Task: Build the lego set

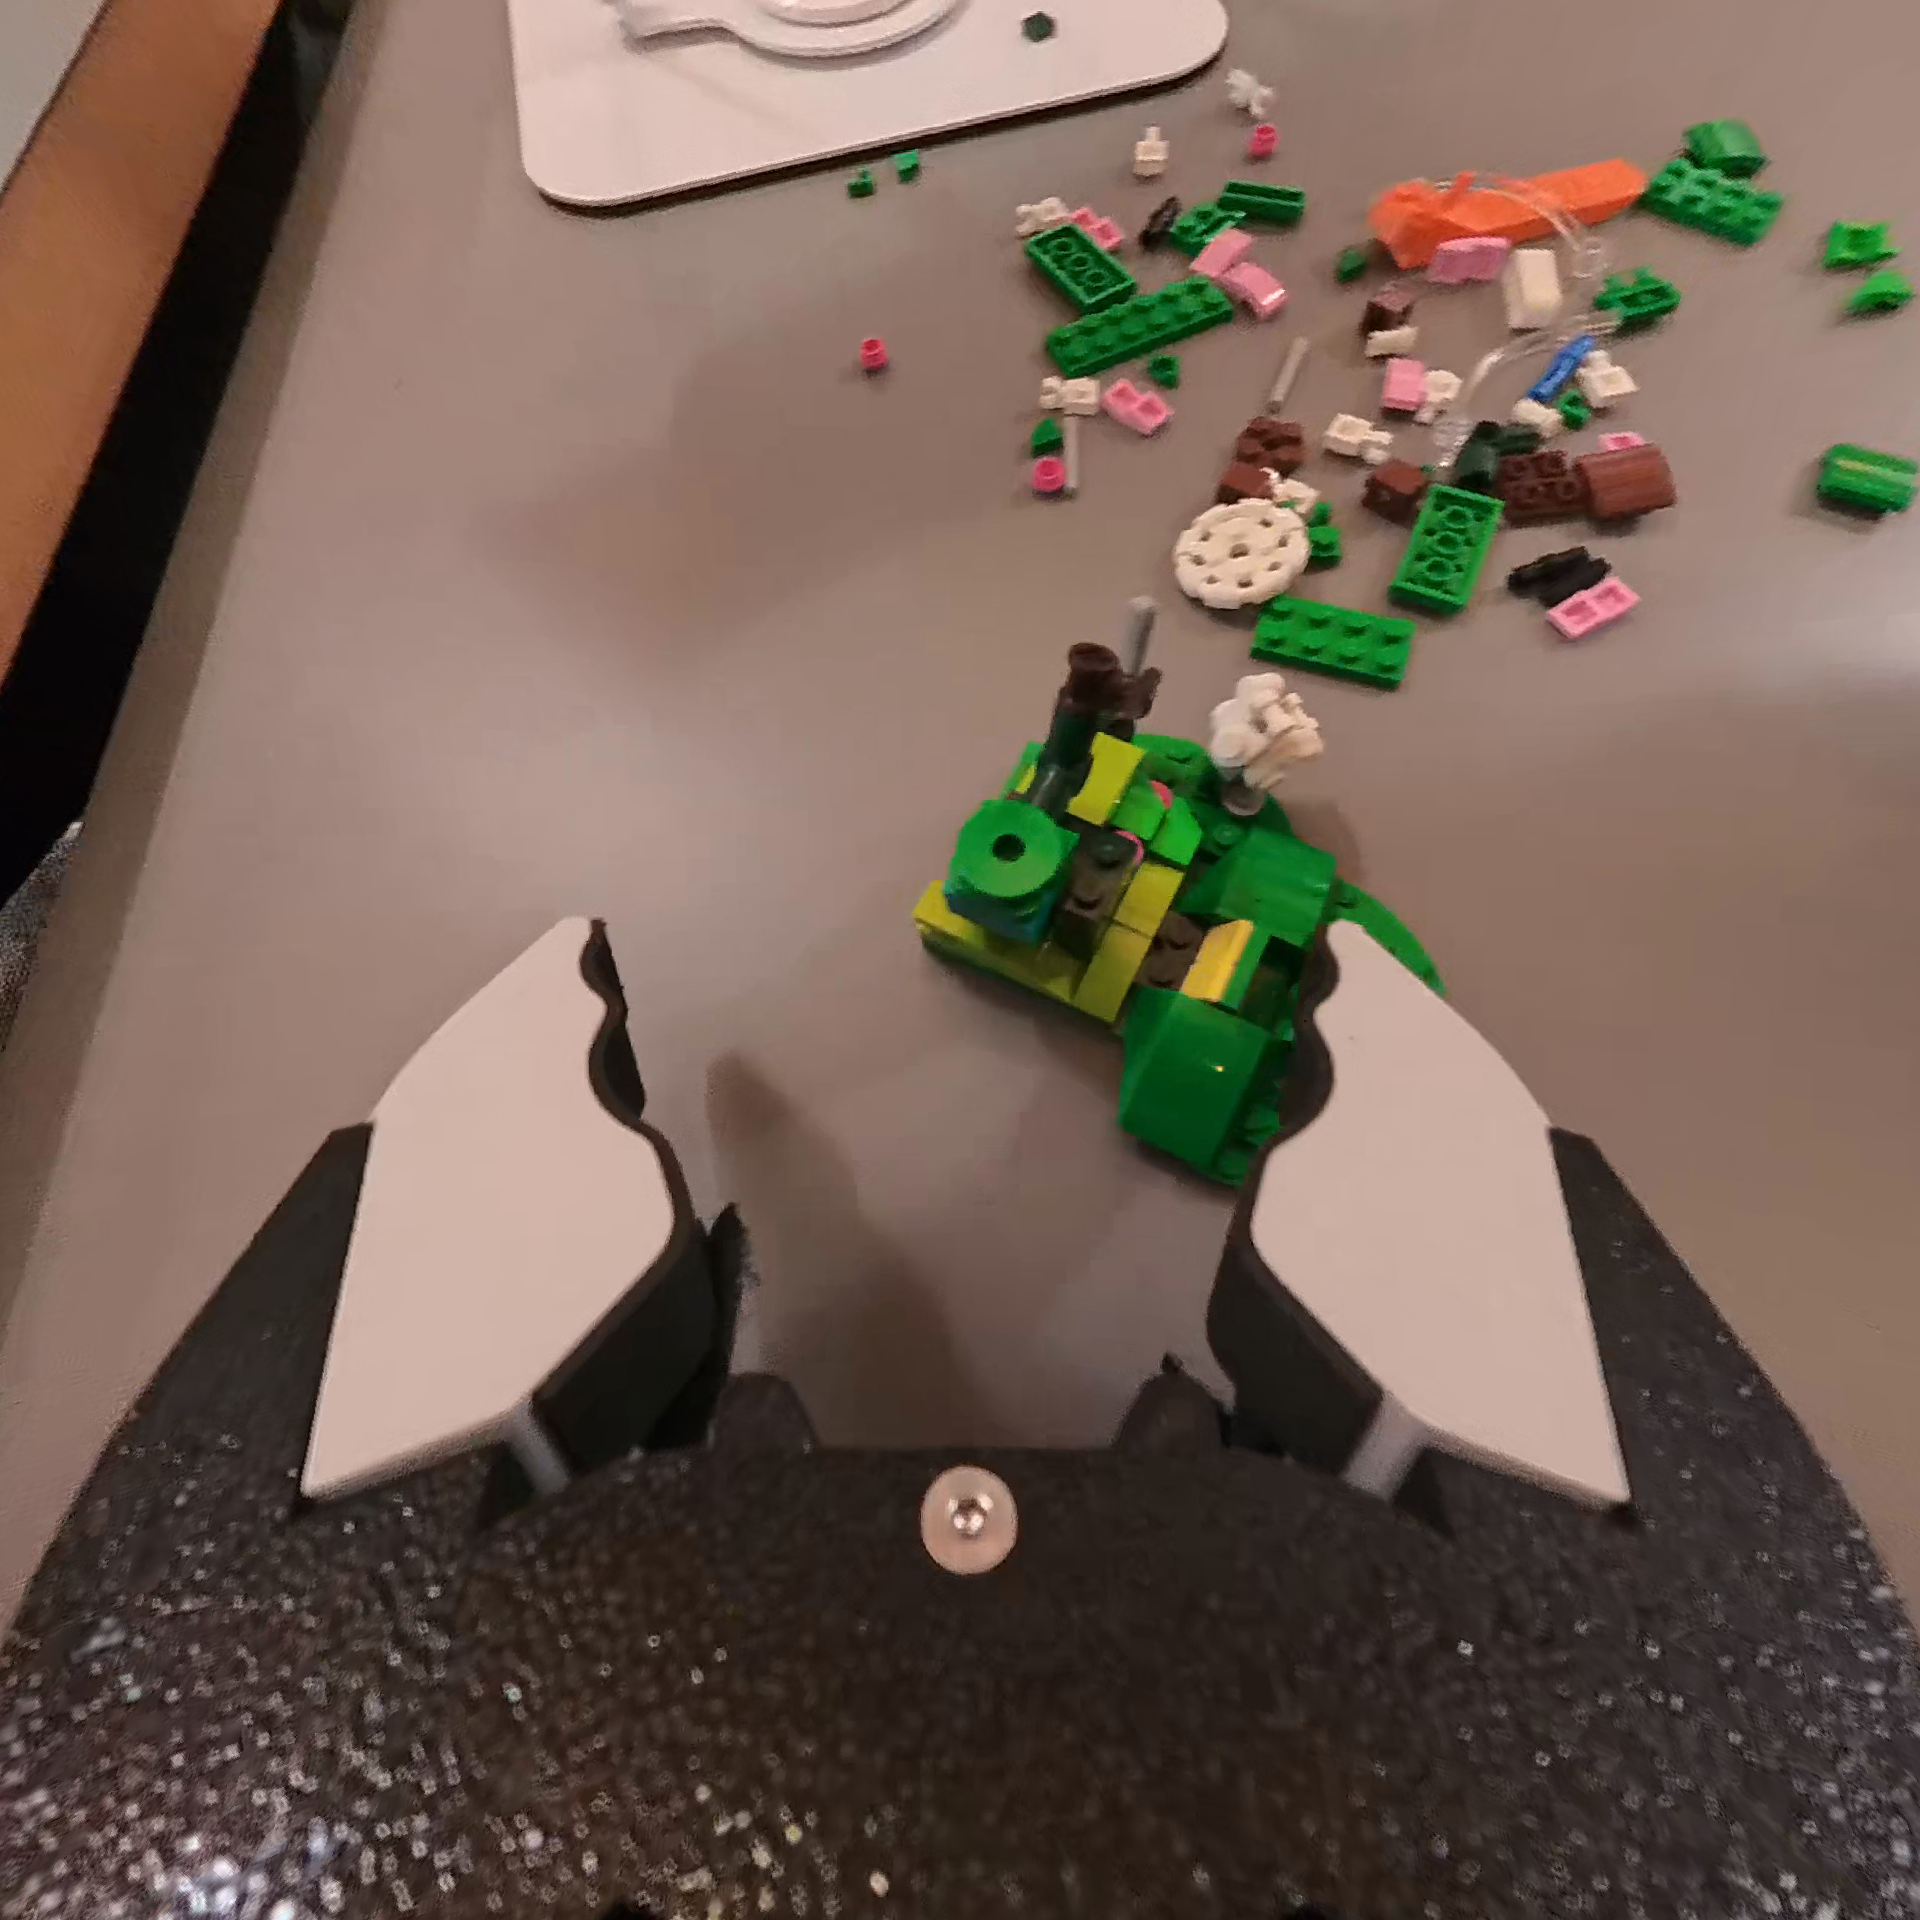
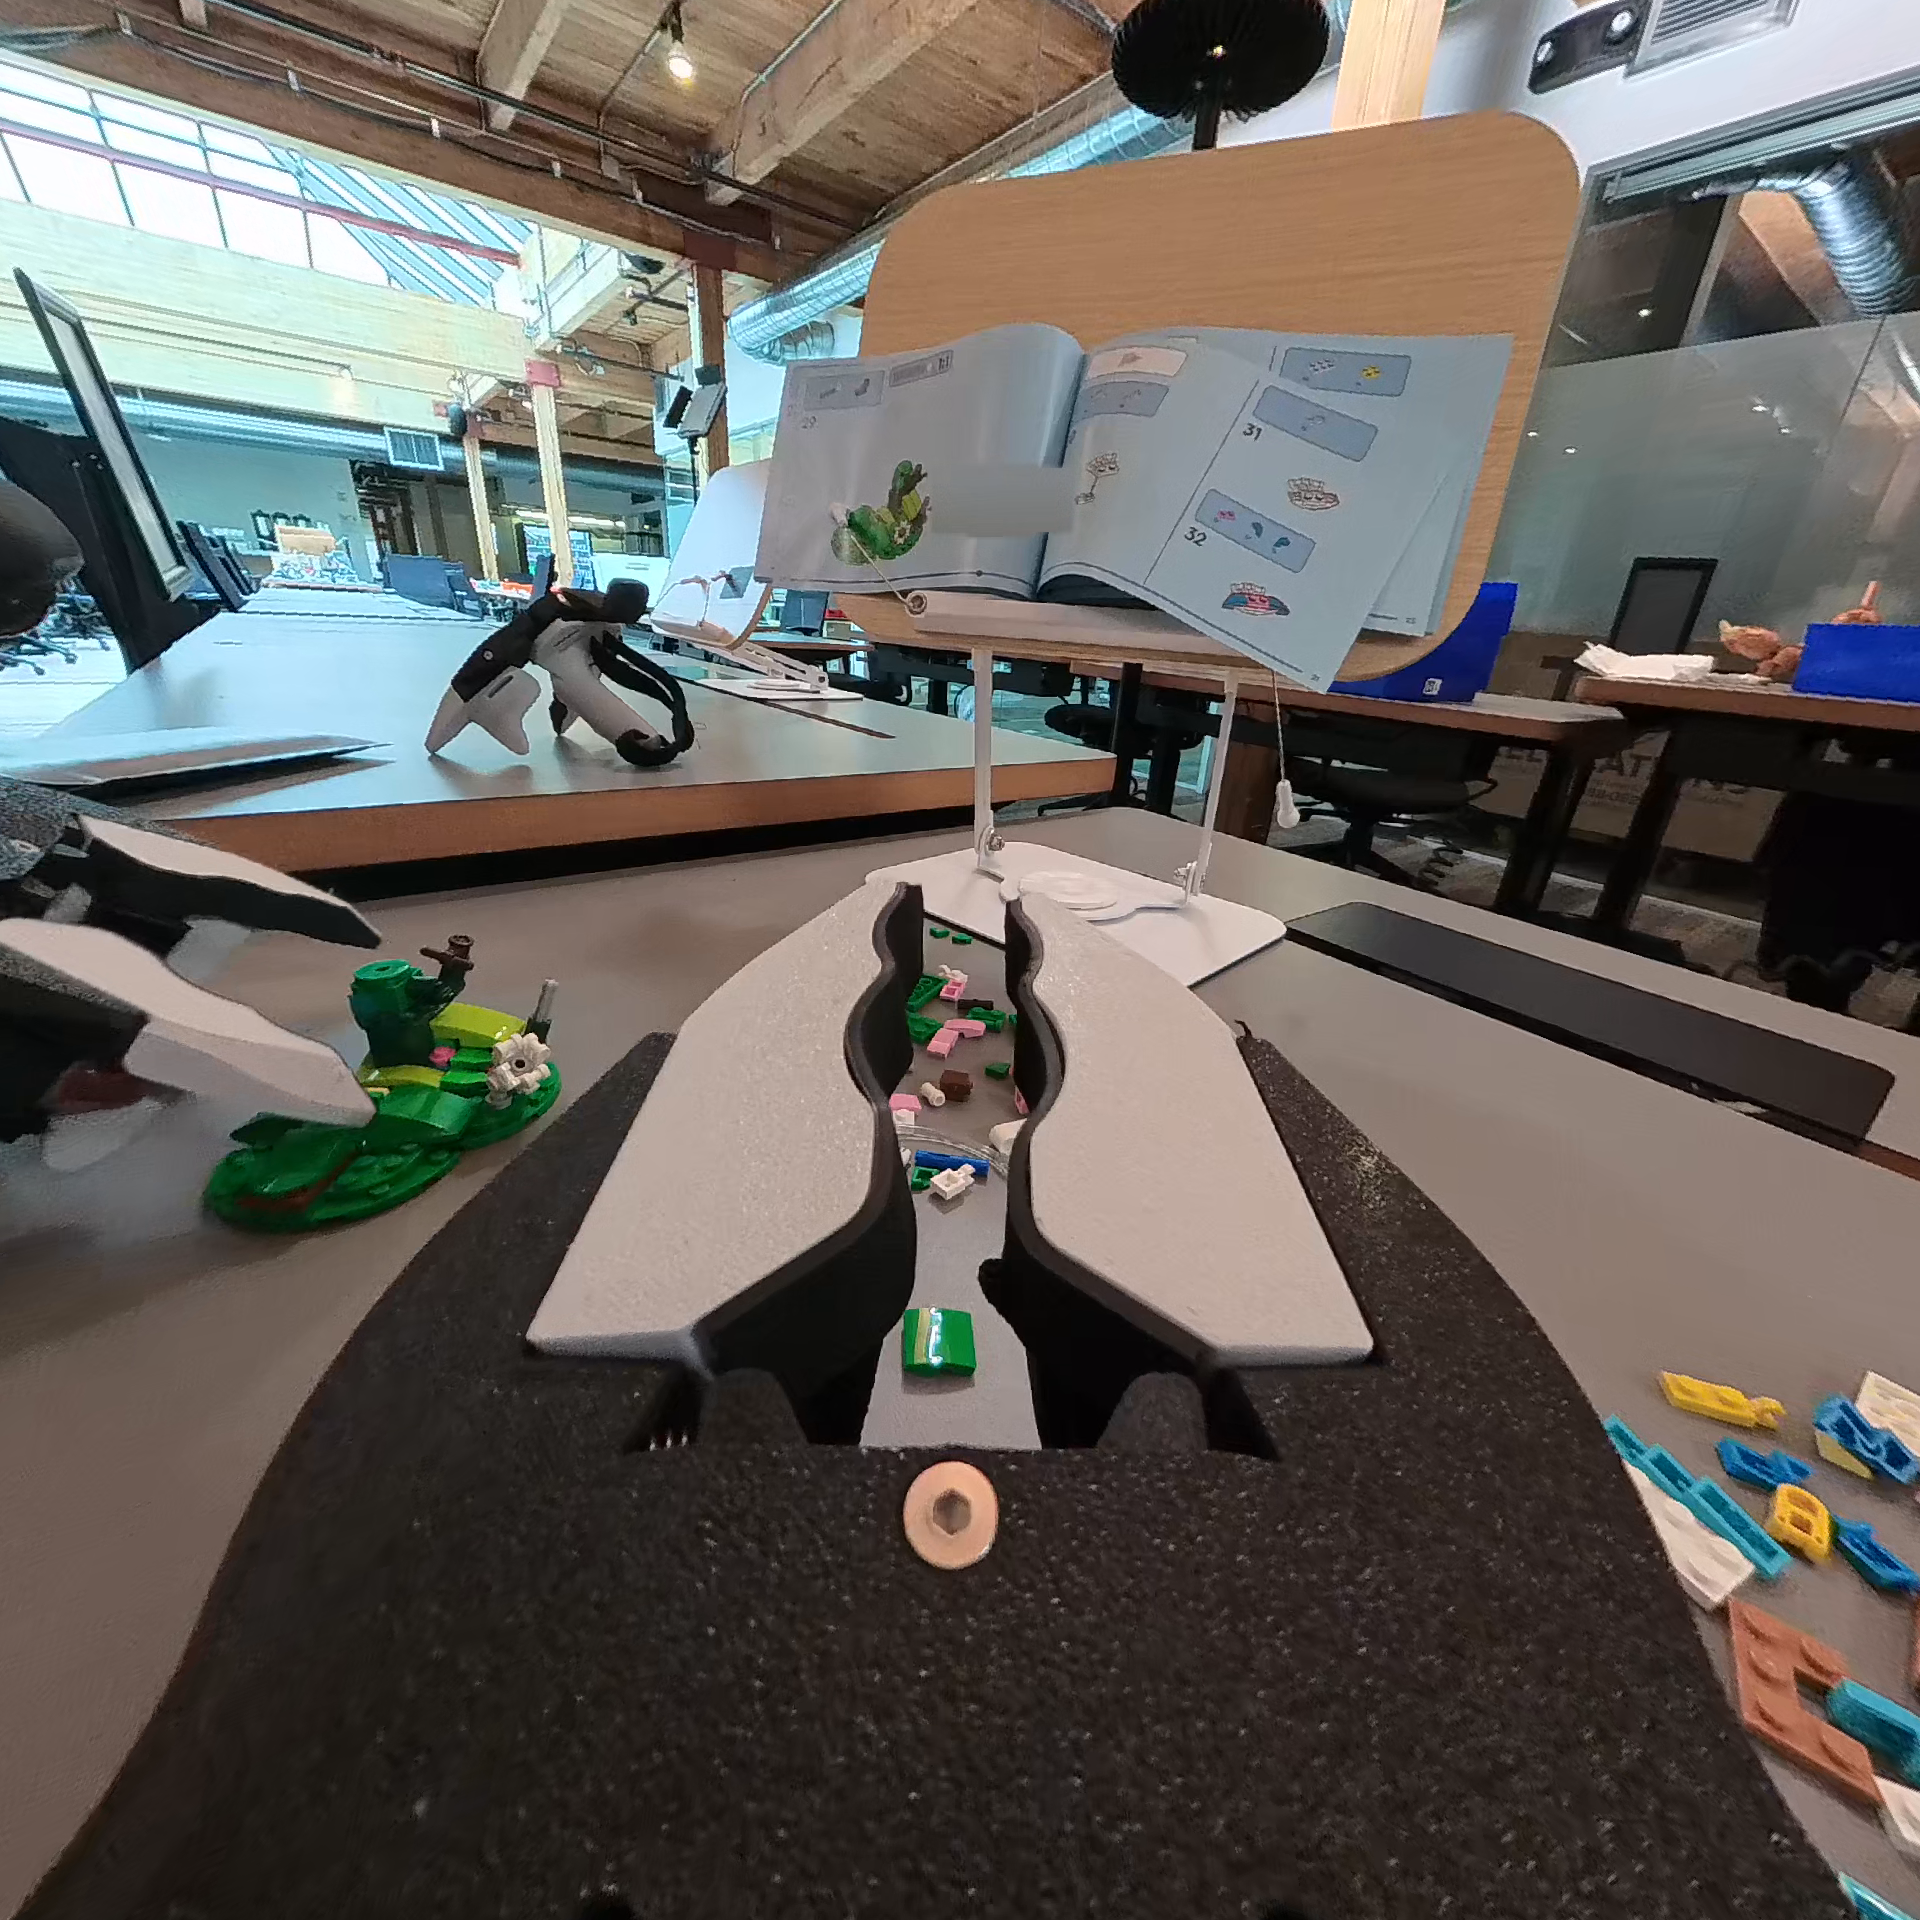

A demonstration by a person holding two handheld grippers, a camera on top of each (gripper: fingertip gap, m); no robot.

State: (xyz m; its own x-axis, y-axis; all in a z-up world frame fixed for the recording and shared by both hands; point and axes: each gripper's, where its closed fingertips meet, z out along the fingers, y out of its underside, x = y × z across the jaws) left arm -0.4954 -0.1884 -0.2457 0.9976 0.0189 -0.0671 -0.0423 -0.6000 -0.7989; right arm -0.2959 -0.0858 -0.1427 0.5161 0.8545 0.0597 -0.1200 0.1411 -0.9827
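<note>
Left wrist view.
- Left tool (image 1: 961, 997): fingers spread wide, nothing pinched. The right-hand finger (image 1: 1423, 1195) lies against the edge of the green build; whether it touches cannot be told.
- Green build (image 1: 1132, 914): partly assembled lego model on the grey desk (image 1: 520, 623), green and lime bricks, a round green piece at the near left, a dark stem and a white flower standing on top.
- Loose bricks (image 1: 1434, 416): scattered on the desk beyond the build; green plates, pink and white small parts, brown blocks, a white round disc (image 1: 1242, 551), an orange piece (image 1: 1496, 213). No tray or box holds them.
- White stand base (image 1: 727, 114): at the far edge of the desk, with one small dark piece lying on it.

Right wrist view.
- Right tool (image 2: 961, 914): fingers close together with a narrow gap, holding nothing; it hangs above the desk (image 2: 1455, 1195).
- Green curved tile (image 2: 938, 1340): on the desk, seen through the gap near the finger roots.
- Green build (image 2: 405, 1101): to the left on a round green base, the left tool (image 2: 353, 1018) at its side.
- Instruction booklet (image 2: 1143, 488): open on a wooden stand (image 2: 1247, 239) behind the bricks.
- Blue, yellow, white and brown pieces (image 2: 1787, 1507): loose at the right on the desk.
- Blue bins (image 2: 1860, 655): on a far table; contents unclear.
</note>
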